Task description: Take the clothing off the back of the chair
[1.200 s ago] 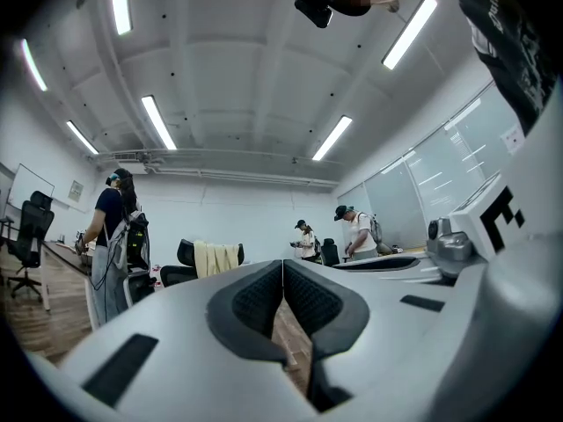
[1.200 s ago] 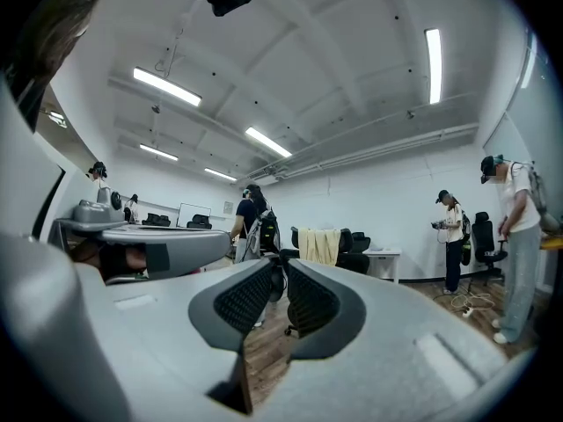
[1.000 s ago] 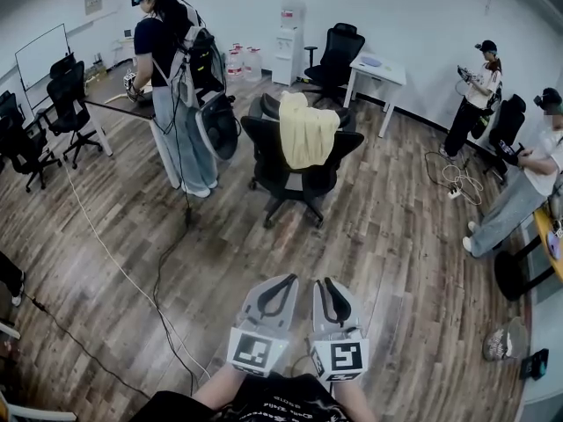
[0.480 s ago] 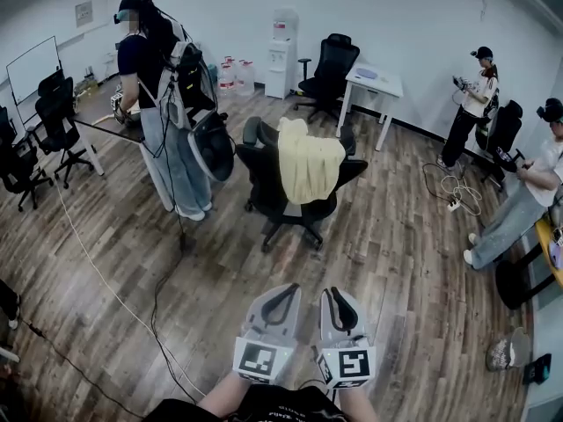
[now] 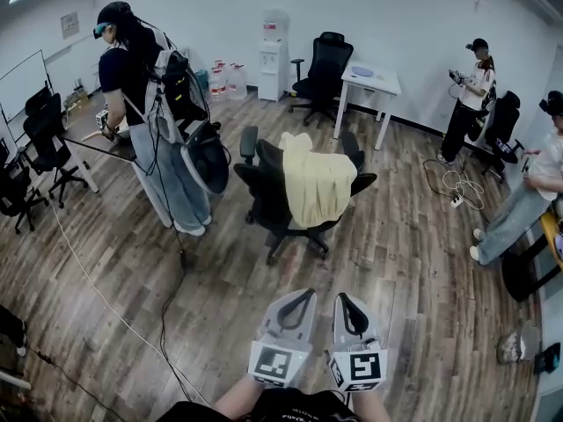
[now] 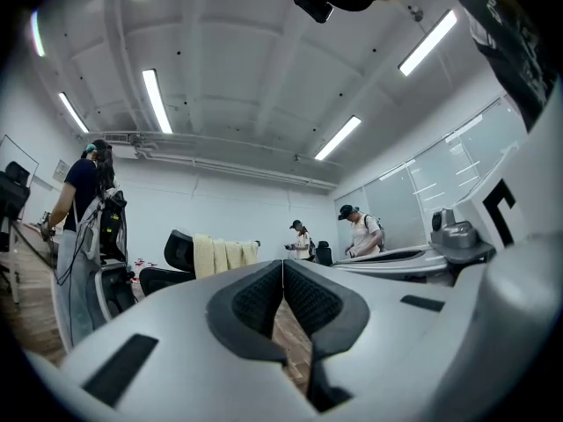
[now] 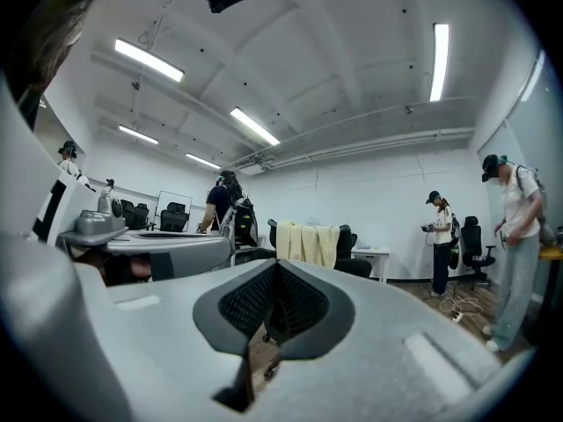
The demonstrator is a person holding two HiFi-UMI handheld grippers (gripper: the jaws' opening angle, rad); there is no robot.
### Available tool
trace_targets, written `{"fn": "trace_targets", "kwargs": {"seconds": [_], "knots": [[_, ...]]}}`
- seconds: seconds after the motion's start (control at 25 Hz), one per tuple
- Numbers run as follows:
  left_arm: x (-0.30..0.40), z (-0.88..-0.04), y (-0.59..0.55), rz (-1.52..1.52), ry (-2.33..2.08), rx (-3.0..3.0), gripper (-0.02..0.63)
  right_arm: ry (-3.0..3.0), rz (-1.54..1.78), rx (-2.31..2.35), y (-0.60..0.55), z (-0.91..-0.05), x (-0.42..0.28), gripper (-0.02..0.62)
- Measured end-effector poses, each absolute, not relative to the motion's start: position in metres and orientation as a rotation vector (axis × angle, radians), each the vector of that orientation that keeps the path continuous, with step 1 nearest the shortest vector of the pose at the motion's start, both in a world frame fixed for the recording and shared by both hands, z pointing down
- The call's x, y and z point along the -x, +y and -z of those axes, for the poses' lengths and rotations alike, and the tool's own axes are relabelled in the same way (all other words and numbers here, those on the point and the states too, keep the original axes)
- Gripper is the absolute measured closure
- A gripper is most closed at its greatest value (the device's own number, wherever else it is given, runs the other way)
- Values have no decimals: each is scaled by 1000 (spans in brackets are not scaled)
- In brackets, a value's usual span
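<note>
The pale yellow cloth garment (image 5: 318,187) hangs in folds over the back of the black swivel office chair (image 5: 262,185) and covers most of the backrest. In the head view only the headrest, the armrests, a strip of the back on the left and the wheeled base show around it. Whether it is a shirt, a jacket or something else cannot be told, since no sleeve or collar is clear. In both gripper views the grey claw bodies fill the lower half and cut off the chair below its backrest, so only the top of the garment and the dark chair back show, small and far off. The person's hands are hidden behind the marker cubes at the bottom edge of the head view. The left claw (image 5: 305,294) has its dark ribbed pads pressed together with nothing between them. The right claw (image 5: 344,297) has just been closing; its pads meet at the tips and it grips nothing. The two claws sit side by side low in the head view, pointing toward the chair, which stands well apart from them across the brown wood-plank floor (image 5: 387,253). The garment lies ahead of both claws, roughly in line with the gap between them, on the side of the chair that faces them, and neither claw touches it.
</note>
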State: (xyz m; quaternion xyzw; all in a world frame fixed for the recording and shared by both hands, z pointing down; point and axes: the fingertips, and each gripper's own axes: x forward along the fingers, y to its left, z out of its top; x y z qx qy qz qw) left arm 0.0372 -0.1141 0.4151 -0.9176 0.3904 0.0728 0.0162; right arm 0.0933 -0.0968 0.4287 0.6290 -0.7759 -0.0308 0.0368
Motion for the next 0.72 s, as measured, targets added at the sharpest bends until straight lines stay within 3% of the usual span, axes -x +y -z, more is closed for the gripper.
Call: {"fn": "trace_targets", "kwargs": {"seconds": [0.72], "knots": [[-13, -426, -211, -136, 1141, 2911, 597, -2296, 60, -2045, -182, -434, -73, 591]]}}
